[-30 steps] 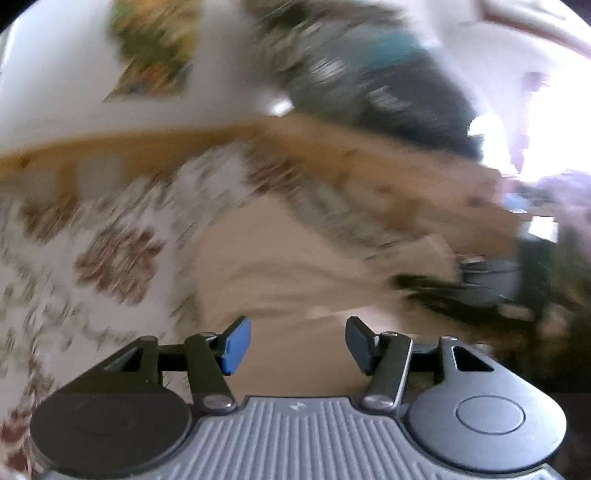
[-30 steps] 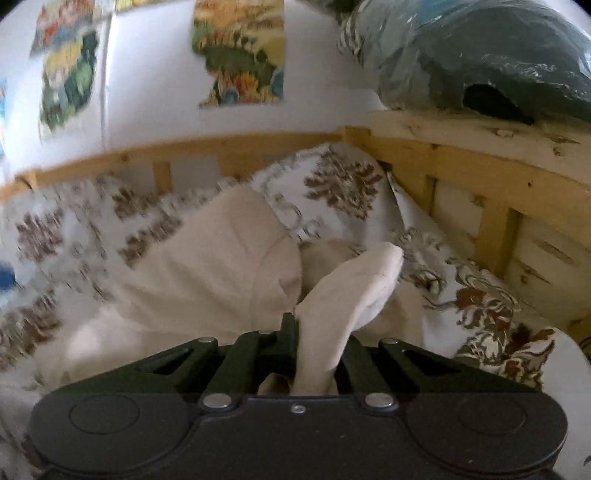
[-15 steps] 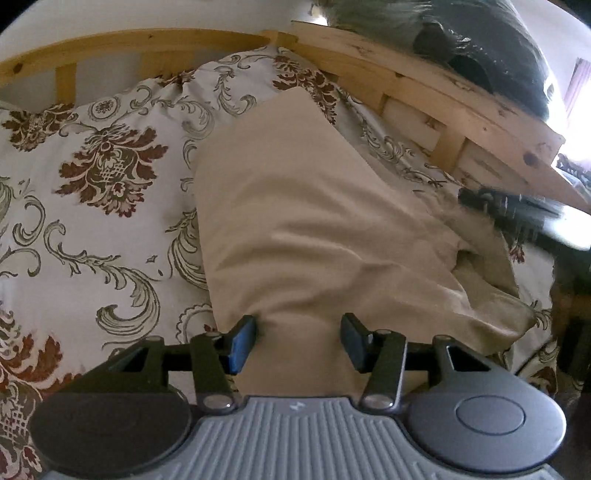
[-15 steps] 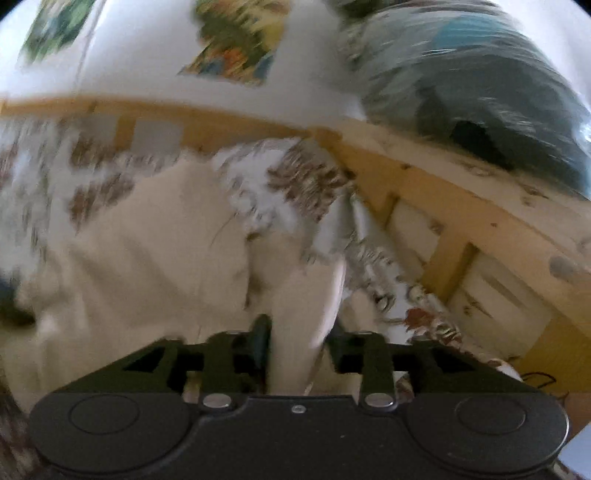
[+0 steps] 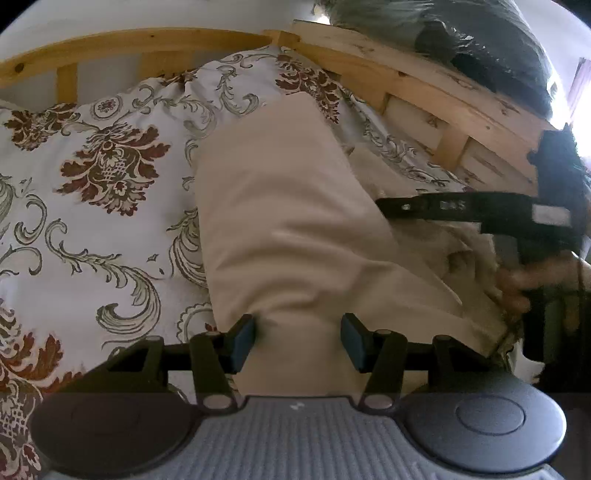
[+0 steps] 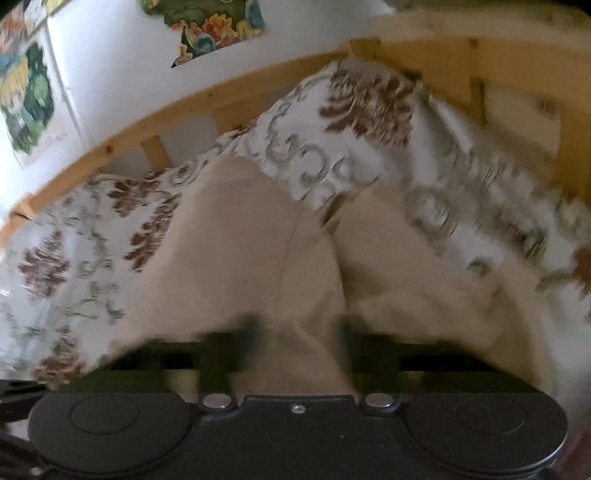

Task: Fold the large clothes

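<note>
Looking down my left gripper (image 5: 297,338), I see its jaws stand open astride the beige garment (image 5: 295,221) spread on the floral bedspread (image 5: 103,206) — pads not pressing. From my right gripper (image 6: 297,332), blurred, the jaws are closing, a fold of that garment between them — no firm grip visible.

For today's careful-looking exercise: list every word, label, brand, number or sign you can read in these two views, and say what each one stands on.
No text can be read in either view.
Pale marking on the right gripper arm: too blurred to read.
White label on the same gripper's body: too blurred to read.
Small pale mark on the left gripper housing: a symbol, not legible text.
Posters on the wall: pictures only, blurred.
</note>
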`<act>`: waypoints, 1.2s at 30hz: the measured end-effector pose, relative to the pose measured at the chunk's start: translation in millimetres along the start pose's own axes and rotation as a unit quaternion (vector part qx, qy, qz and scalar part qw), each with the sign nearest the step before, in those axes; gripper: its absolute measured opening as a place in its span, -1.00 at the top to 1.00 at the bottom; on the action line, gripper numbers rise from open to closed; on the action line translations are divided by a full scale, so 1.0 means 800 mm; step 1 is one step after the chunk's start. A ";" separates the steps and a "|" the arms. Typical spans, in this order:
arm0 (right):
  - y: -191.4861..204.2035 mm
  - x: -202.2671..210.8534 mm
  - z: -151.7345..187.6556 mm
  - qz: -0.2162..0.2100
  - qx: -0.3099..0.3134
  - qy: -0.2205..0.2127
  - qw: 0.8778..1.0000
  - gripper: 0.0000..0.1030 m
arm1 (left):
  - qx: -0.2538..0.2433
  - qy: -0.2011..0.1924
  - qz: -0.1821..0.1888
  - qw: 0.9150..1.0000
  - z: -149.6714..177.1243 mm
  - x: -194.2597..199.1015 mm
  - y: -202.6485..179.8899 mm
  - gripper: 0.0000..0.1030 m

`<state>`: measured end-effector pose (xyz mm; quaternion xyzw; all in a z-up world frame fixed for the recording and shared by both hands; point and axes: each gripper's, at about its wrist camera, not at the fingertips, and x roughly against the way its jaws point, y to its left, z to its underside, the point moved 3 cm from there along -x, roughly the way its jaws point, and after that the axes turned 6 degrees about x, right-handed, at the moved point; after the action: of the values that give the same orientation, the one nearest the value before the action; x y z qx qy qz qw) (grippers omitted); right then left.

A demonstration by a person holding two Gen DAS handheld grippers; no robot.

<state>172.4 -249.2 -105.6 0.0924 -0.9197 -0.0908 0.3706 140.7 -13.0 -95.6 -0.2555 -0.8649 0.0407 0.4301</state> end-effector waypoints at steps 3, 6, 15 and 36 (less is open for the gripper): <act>0.014 0.024 0.005 0.009 0.039 -0.038 0.998 0.97 | -0.026 0.001 -0.008 1.000 -0.003 0.003 -0.012 -0.09; 0.025 0.065 0.002 0.072 0.088 -0.086 0.990 0.99 | -0.049 -0.006 0.008 0.999 -0.008 0.010 -0.030 -0.09; 0.018 0.040 0.044 0.206 0.236 -0.054 0.948 0.99 | 0.012 -0.072 0.023 0.997 -0.009 0.035 -0.007 -0.06; 0.069 -0.021 0.001 0.138 0.292 -0.122 0.938 -0.18 | 0.030 -0.015 0.012 0.999 -0.006 -0.003 0.014 0.05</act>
<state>178.0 -192.0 -104.5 0.0567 -0.9476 0.2235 0.2212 150.6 -5.0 -97.7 -0.2520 -0.8667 0.0758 0.4238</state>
